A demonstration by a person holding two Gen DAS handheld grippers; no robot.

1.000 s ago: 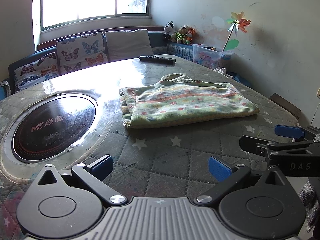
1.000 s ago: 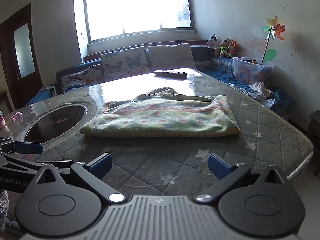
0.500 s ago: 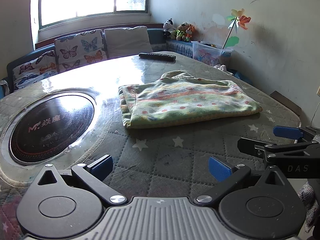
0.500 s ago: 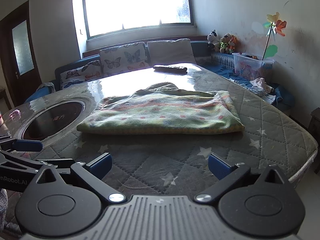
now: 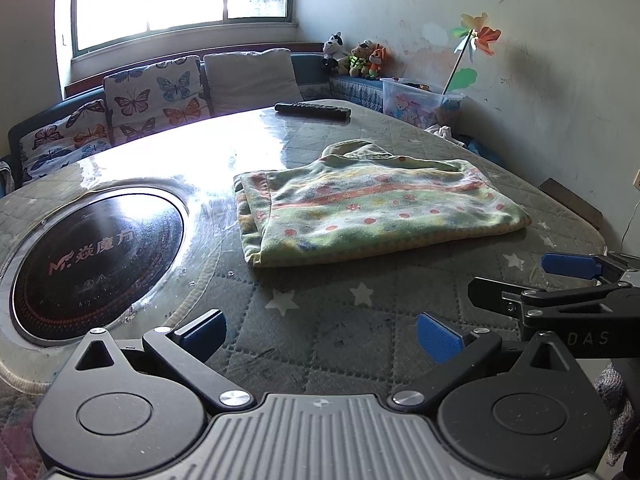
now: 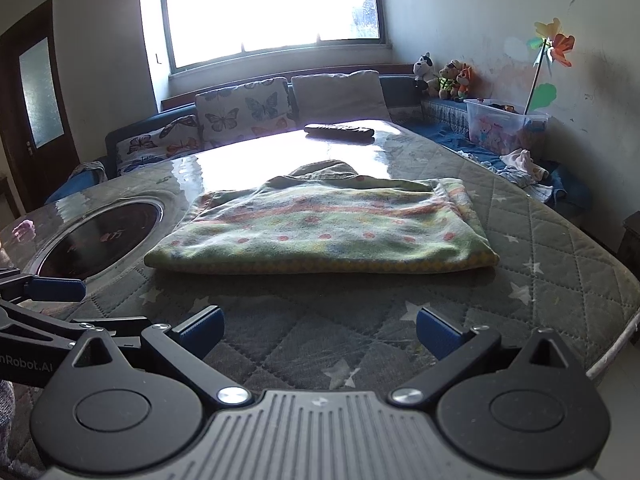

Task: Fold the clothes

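A folded green garment with orange stripes and red dots (image 5: 372, 210) lies flat on the quilted table (image 5: 320, 344), its collar toward the far side. It also shows in the right wrist view (image 6: 324, 236). My left gripper (image 5: 320, 334) is open and empty, a short way in front of the garment's near edge. My right gripper (image 6: 320, 332) is open and empty, also short of the garment. The right gripper shows at the right edge of the left wrist view (image 5: 560, 284); the left gripper shows at the left edge of the right wrist view (image 6: 44, 304).
A round black cooktop (image 5: 96, 252) is set into the table left of the garment. A black remote (image 5: 312, 110) lies at the table's far edge. Butterfly cushions (image 5: 152, 98) line a bench behind. A plastic bin (image 5: 416, 102) and loose clothes (image 6: 520, 164) sit at the right.
Both grippers have drifted slightly closer to the garment, which looks a little larger. The garment has not moved. Both jaws stay open.
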